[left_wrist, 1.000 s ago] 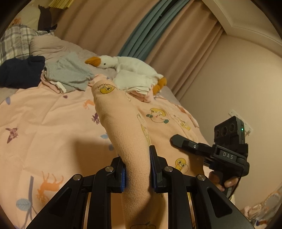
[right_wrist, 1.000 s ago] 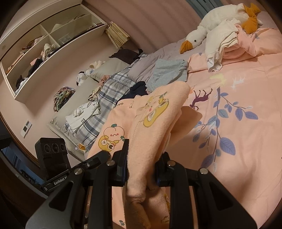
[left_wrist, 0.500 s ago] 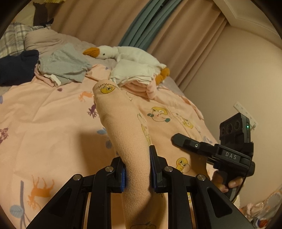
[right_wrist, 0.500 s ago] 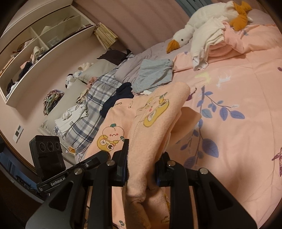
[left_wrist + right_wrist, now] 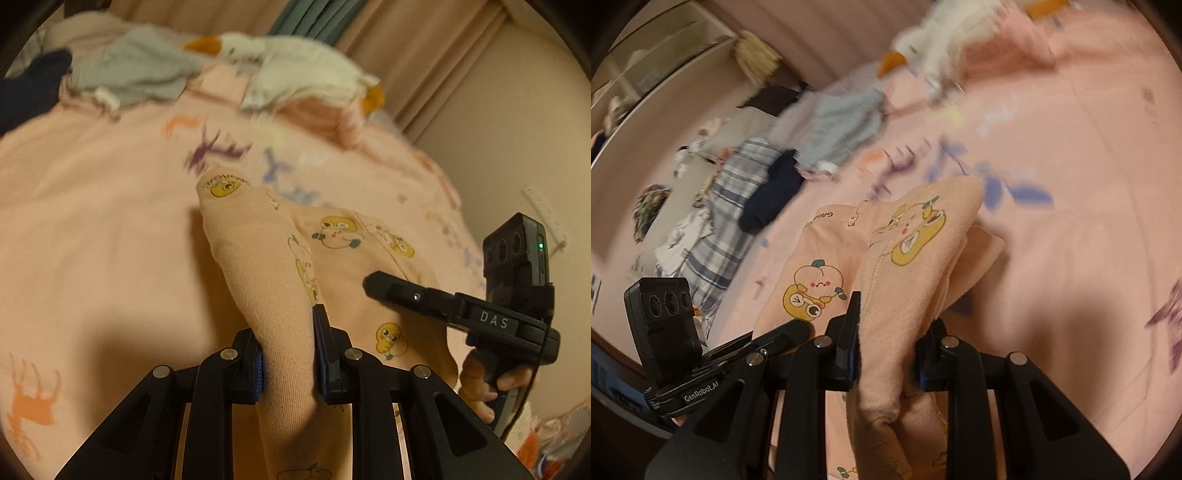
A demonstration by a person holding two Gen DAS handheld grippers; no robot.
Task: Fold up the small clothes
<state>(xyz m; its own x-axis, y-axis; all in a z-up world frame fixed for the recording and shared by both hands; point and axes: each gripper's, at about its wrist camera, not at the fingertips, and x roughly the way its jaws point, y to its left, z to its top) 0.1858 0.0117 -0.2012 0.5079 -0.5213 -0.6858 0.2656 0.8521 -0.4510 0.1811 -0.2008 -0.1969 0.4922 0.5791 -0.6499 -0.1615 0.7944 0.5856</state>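
Note:
A small peach garment (image 5: 258, 258) printed with yellow cartoon animals hangs between both grippers over the pink bedspread (image 5: 92, 221). My left gripper (image 5: 288, 354) is shut on a bunched fold of it. My right gripper (image 5: 890, 339) is shut on another thick fold of the same peach garment (image 5: 905, 266). In the left wrist view the right gripper (image 5: 373, 284) reaches in from the right, a hand on its handle. In the right wrist view the left gripper (image 5: 798, 328) shows at lower left. The cloth's lower part is hidden behind the fingers.
A white plush goose (image 5: 295, 55) lies on folded white and pink clothes at the far side. Grey (image 5: 129, 74) and navy (image 5: 29, 88) clothes lie left of it. A plaid blanket (image 5: 735, 206), pillows and wall shelves (image 5: 646, 66) are at left; curtains (image 5: 406, 55) behind.
Both grippers have sunk toward the bedspread and tipped downward, still gripping the peach garment. The goose and clothes pile have slid up in both views, now blurred.

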